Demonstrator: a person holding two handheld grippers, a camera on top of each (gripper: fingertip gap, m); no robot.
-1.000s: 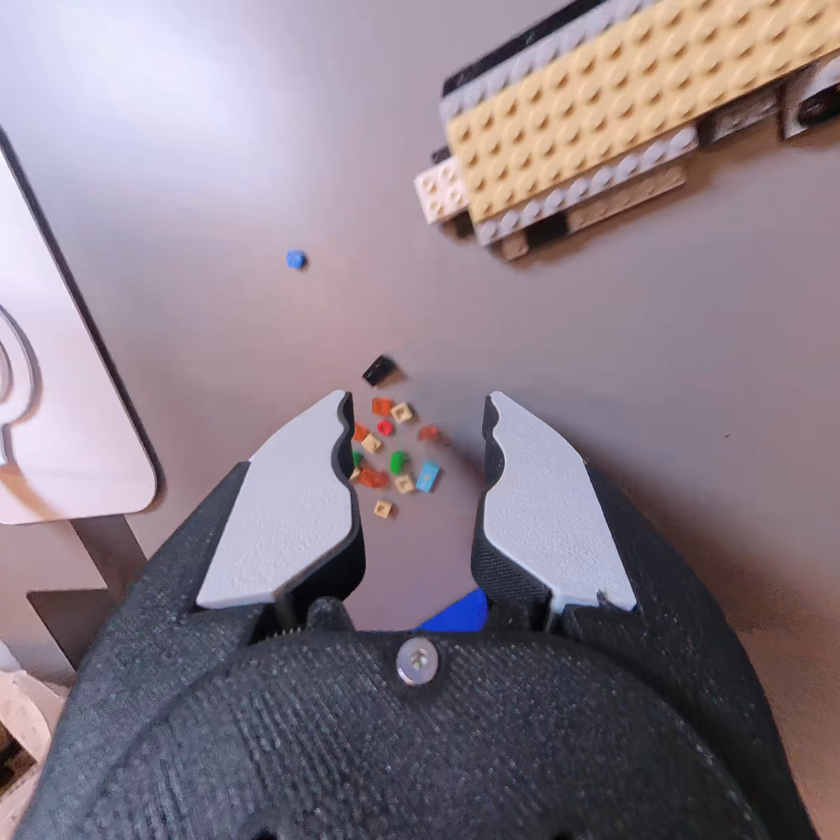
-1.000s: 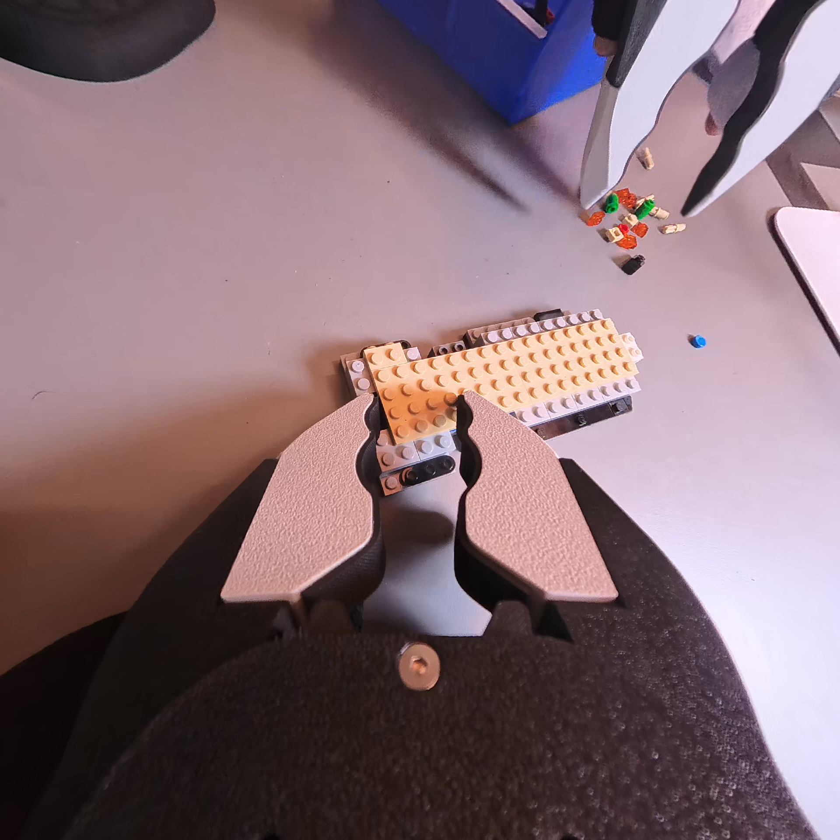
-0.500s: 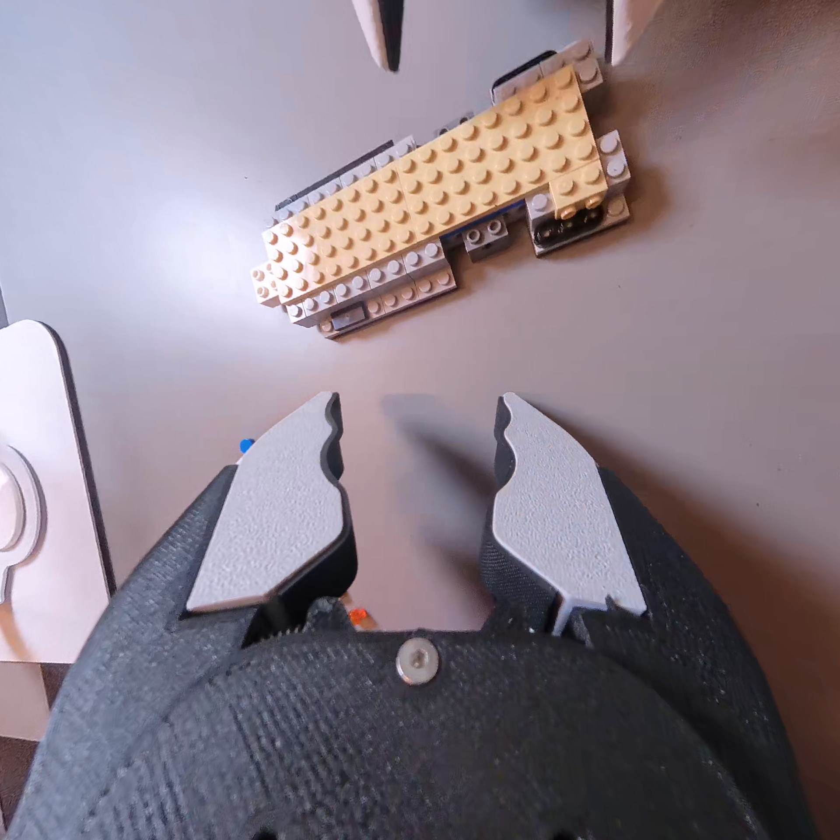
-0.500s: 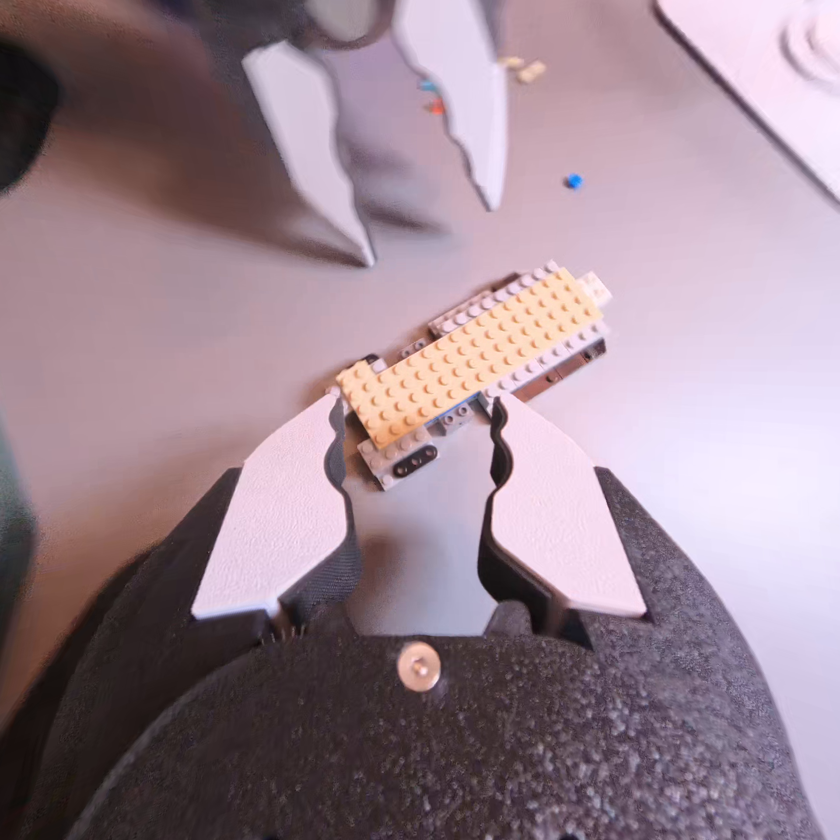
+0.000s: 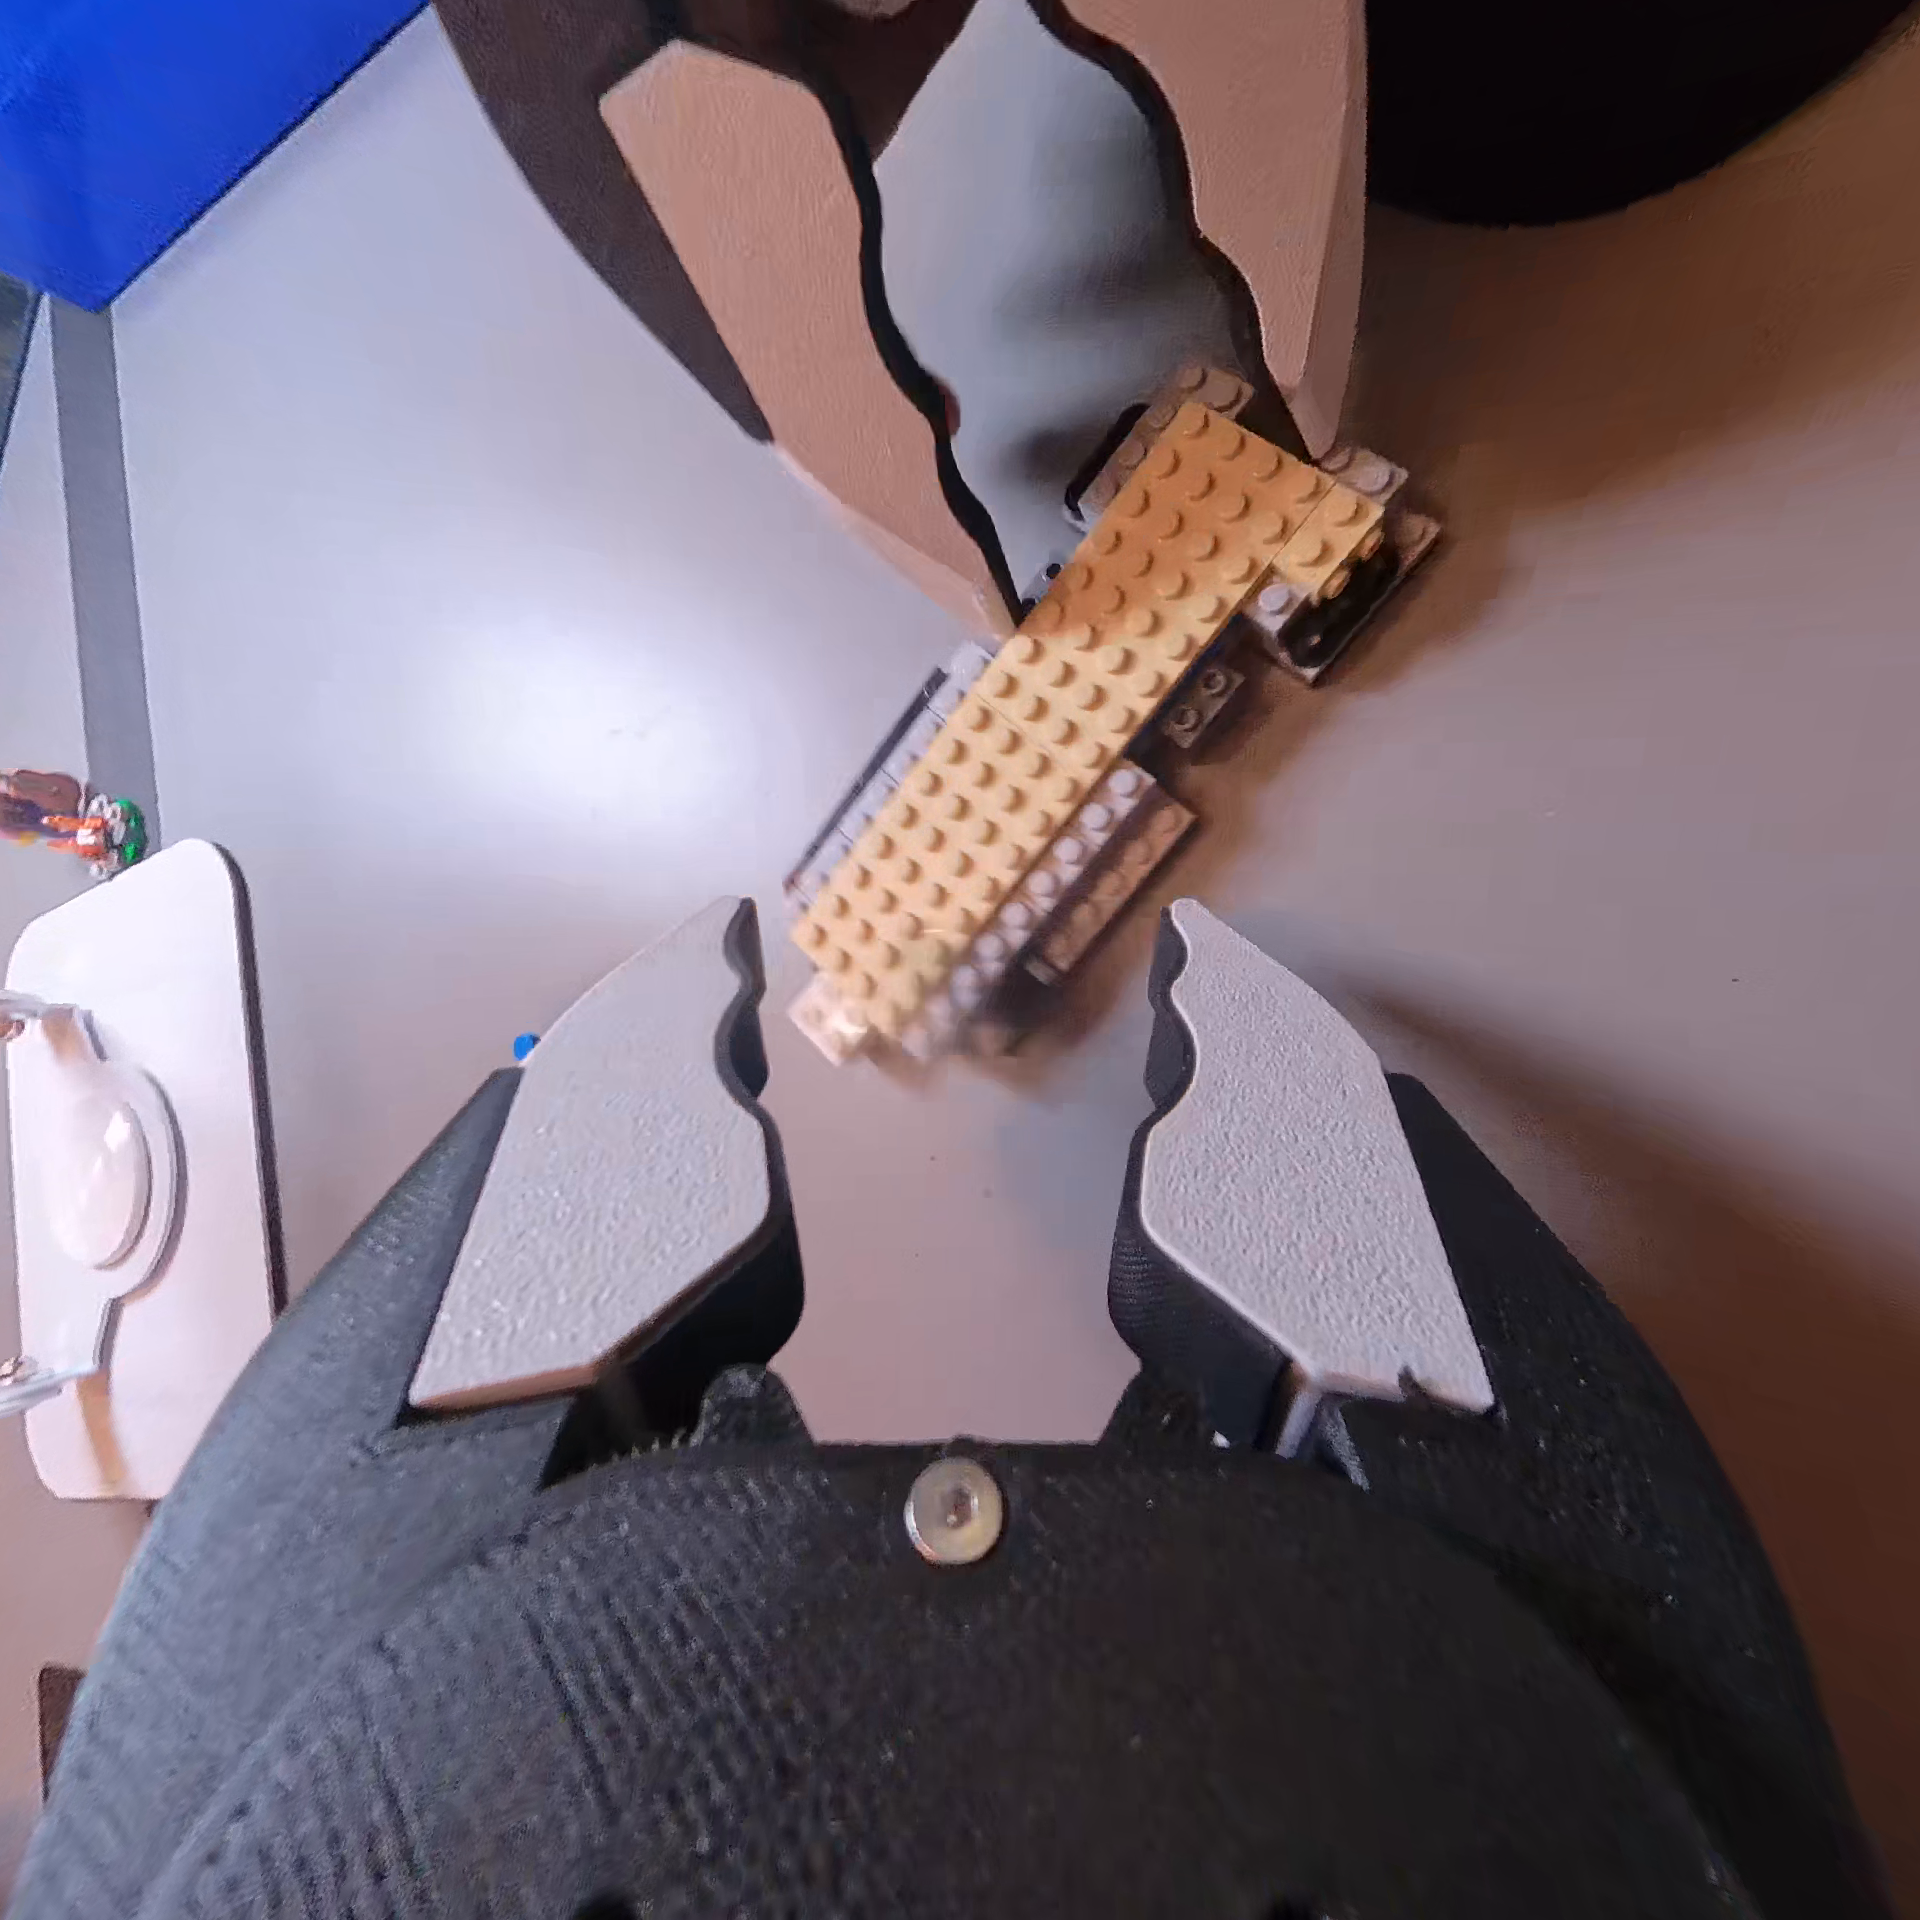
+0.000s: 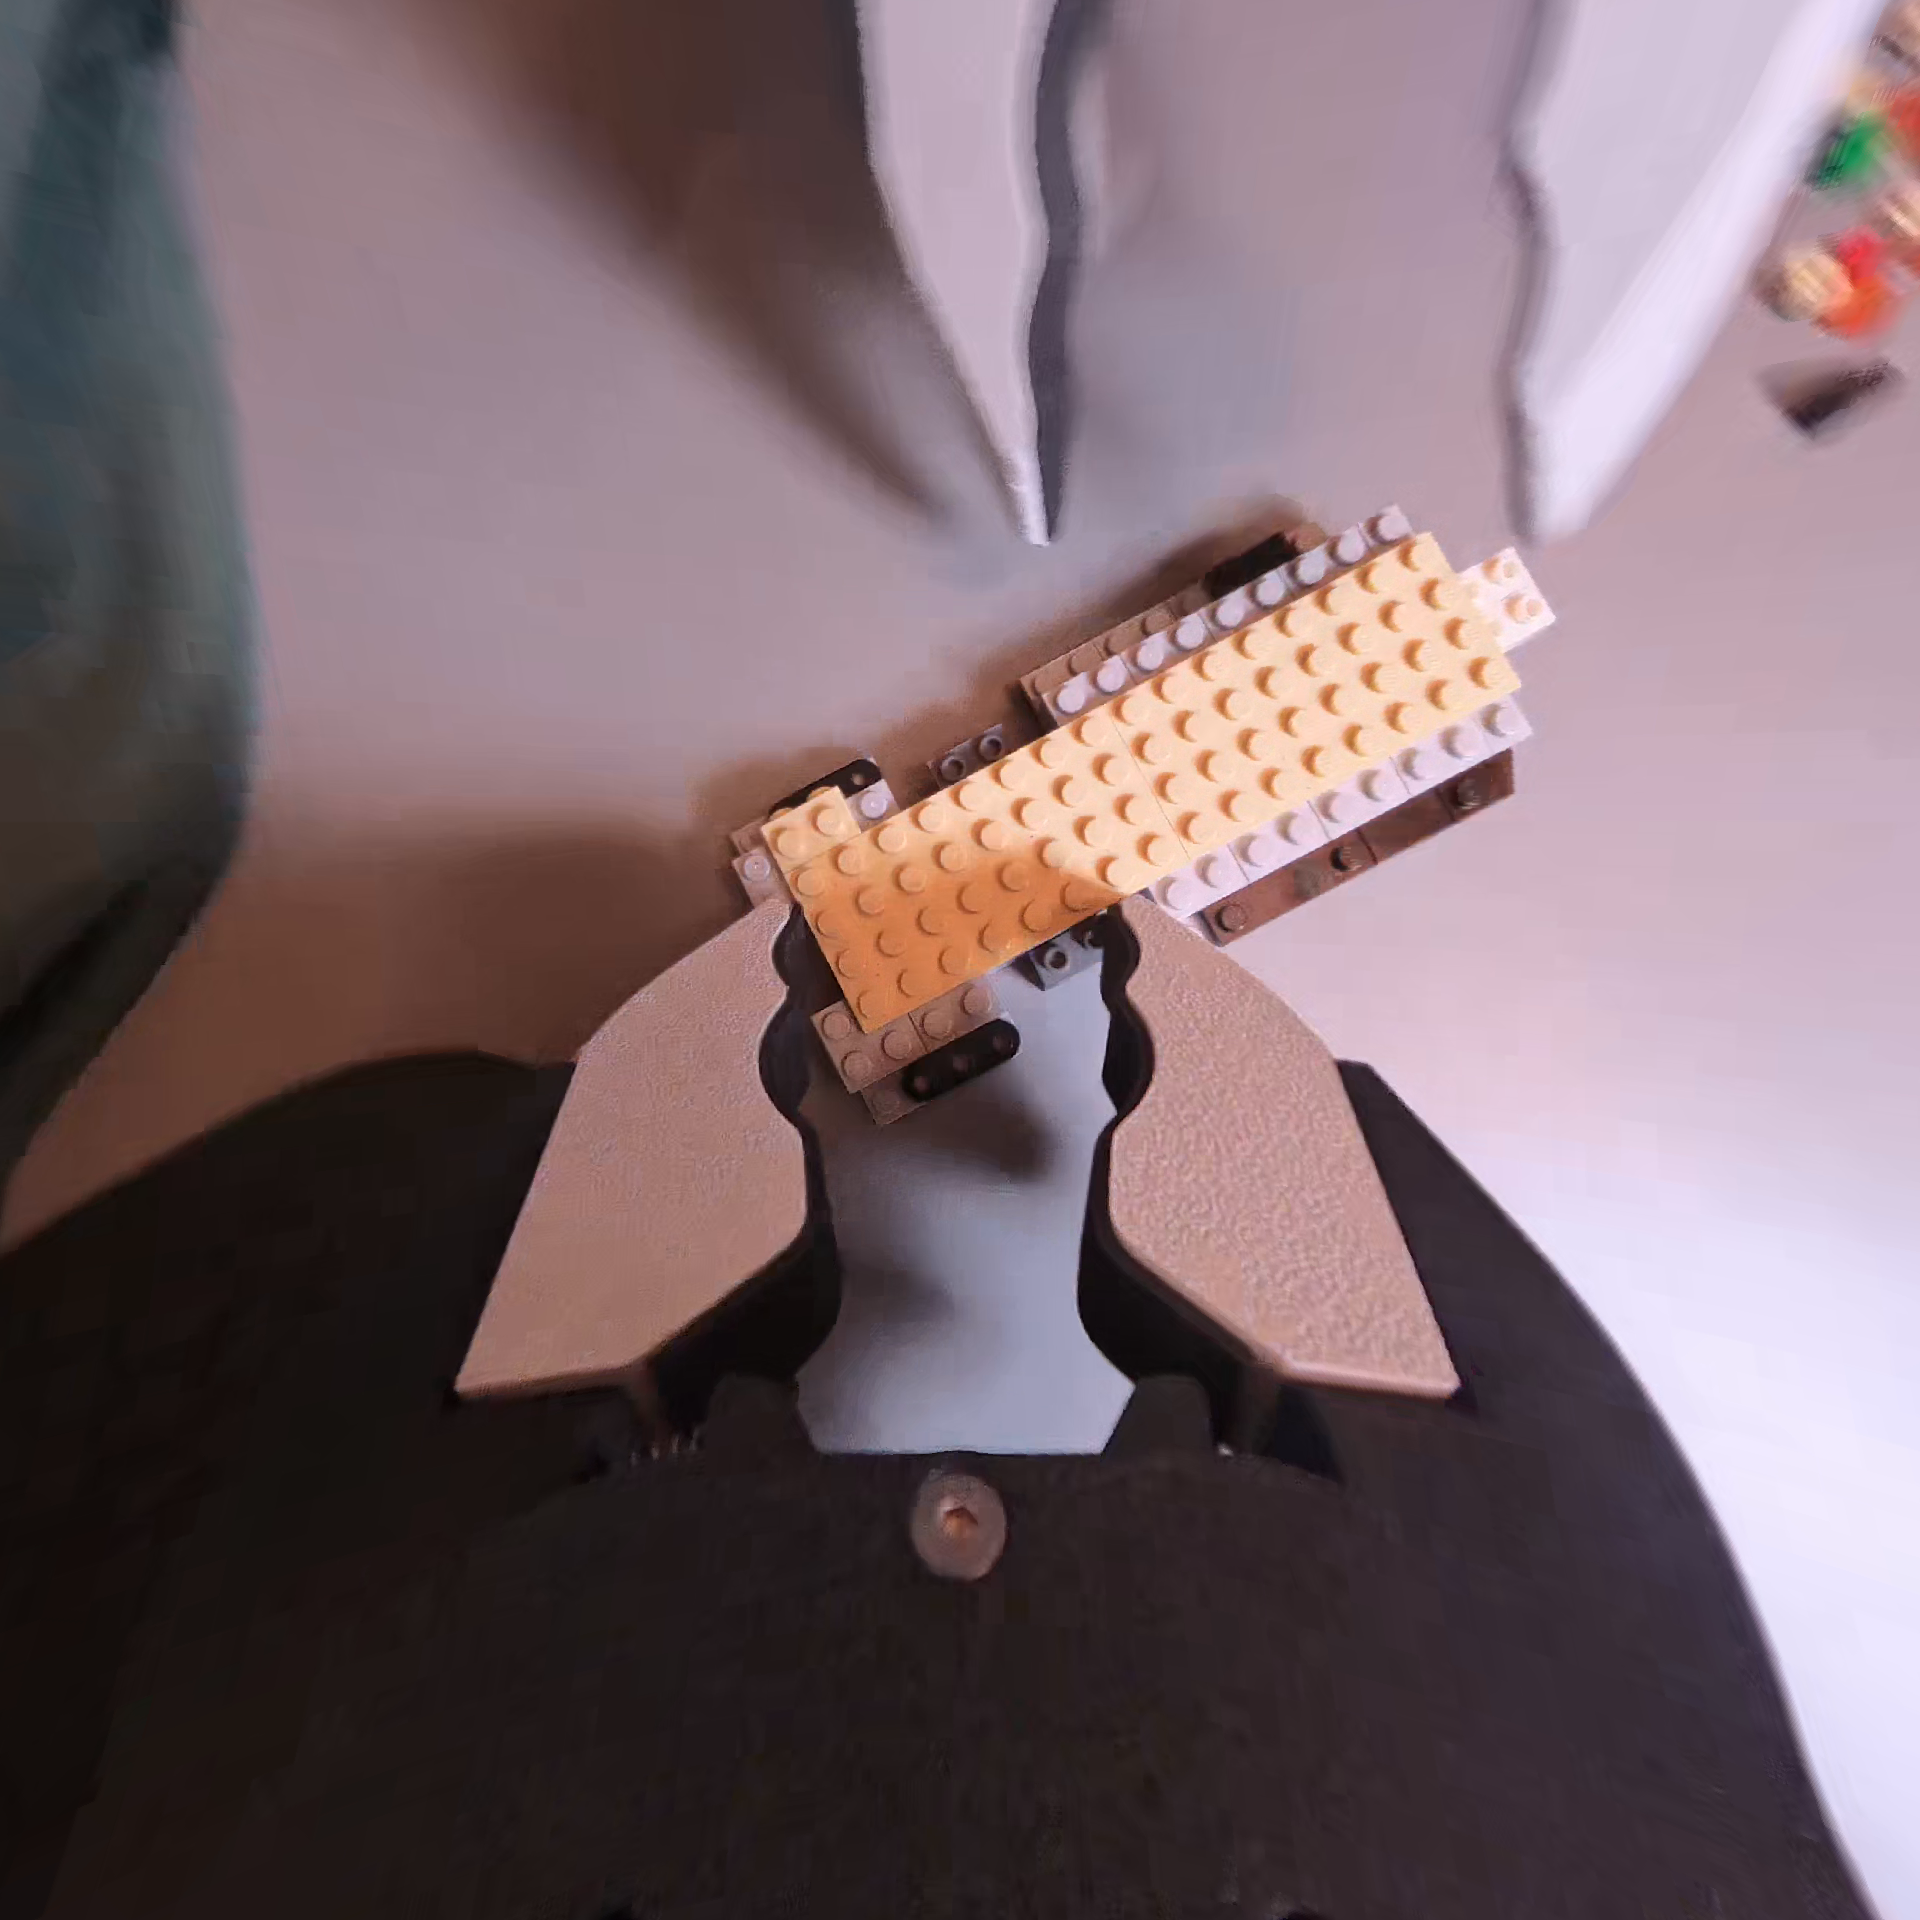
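SETTING: Where the two grippers face each other across a smooth grey tabletop [image 5: 436, 582], a long flat assembly of tan studded plates on grey and black bricks [image 5: 1049, 769] lies between them.
RIGHT GRIPPER: The right gripper [image 6: 956, 925] has its grey fingers [image 6: 686, 1143] on either side of the assembly's wider end, which sits between the tips; one pad is close against the brick edge, but whether both pads press on it I cannot tell.
LEFT GRIPPER: The left gripper [image 5: 956, 935] has its fingers wide apart, the assembly's narrow white-tipped end lying just in front of and between the tips, touching neither.
SMALL PARTS: A tiny blue round stud [image 5: 527, 1042] lies beside the left gripper's finger; a scatter of small orange, green and tan pieces [image 6: 1860, 239] lies toward the far right edge of the right wrist view, a small black piece [image 6: 1834, 390] near it.
SURROUNDINGS: A white rounded board with a clear disc [image 5: 125, 1174] lies at the left edge of the tabletop; a blue box [image 5: 156, 114] stands at the far left corner.
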